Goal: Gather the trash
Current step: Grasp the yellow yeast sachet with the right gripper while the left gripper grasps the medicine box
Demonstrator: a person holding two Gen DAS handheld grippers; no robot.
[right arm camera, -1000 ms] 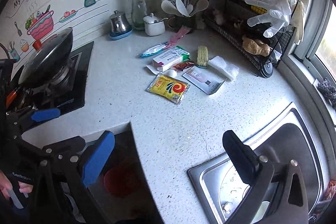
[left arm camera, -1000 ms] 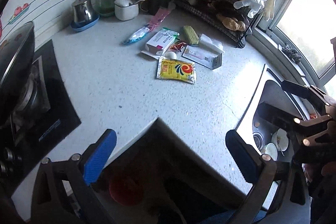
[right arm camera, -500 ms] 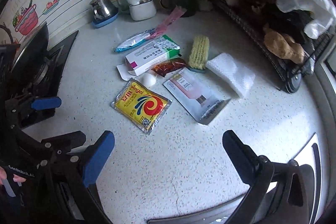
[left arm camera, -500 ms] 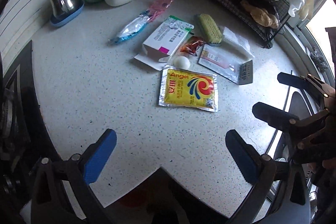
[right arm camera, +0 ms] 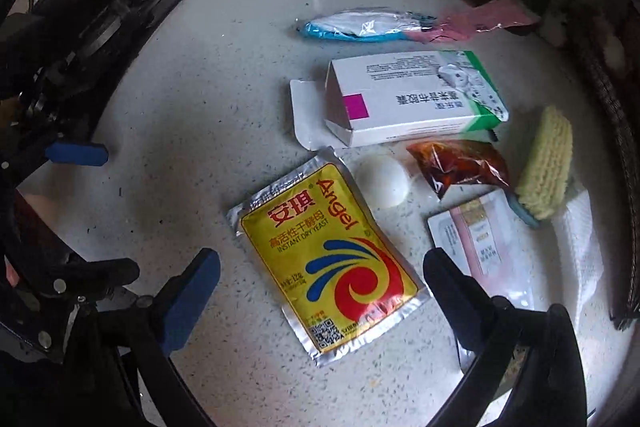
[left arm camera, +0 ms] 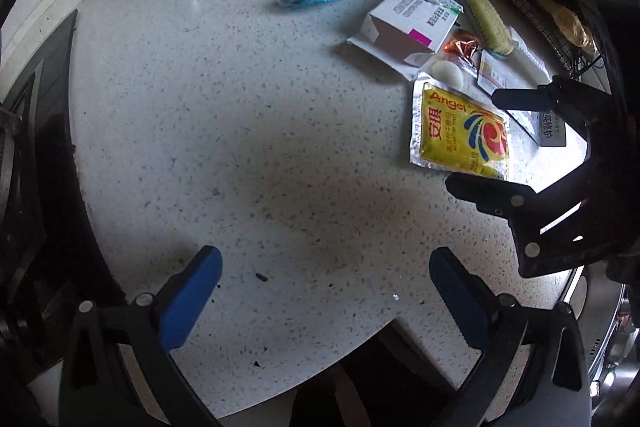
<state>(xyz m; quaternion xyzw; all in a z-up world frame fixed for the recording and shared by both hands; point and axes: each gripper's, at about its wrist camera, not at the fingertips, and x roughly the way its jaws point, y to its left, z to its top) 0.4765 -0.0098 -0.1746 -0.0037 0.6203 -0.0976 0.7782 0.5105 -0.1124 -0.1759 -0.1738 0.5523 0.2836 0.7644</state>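
Yeast packet (right arm camera: 328,259) now fills the lower centre of the right wrist view on the bench (right arm camera: 208,131); the right claw (right arm camera: 320,291) has closed in, jaws apart astride it. Left claw (left arm camera: 326,291) hangs apart, empty.

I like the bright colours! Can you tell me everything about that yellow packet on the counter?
The yellow packet is a flat, shiny foil sachet with crimped silver edges. It reads "Angel" and "instant dry yeast", with a red and blue swirl and a small square code in one corner. It lies face up and looks sealed, on the speckled white counter, between the open right gripper's fingers, which have not closed on it. A white egg-like thing sits right beside its top edge.
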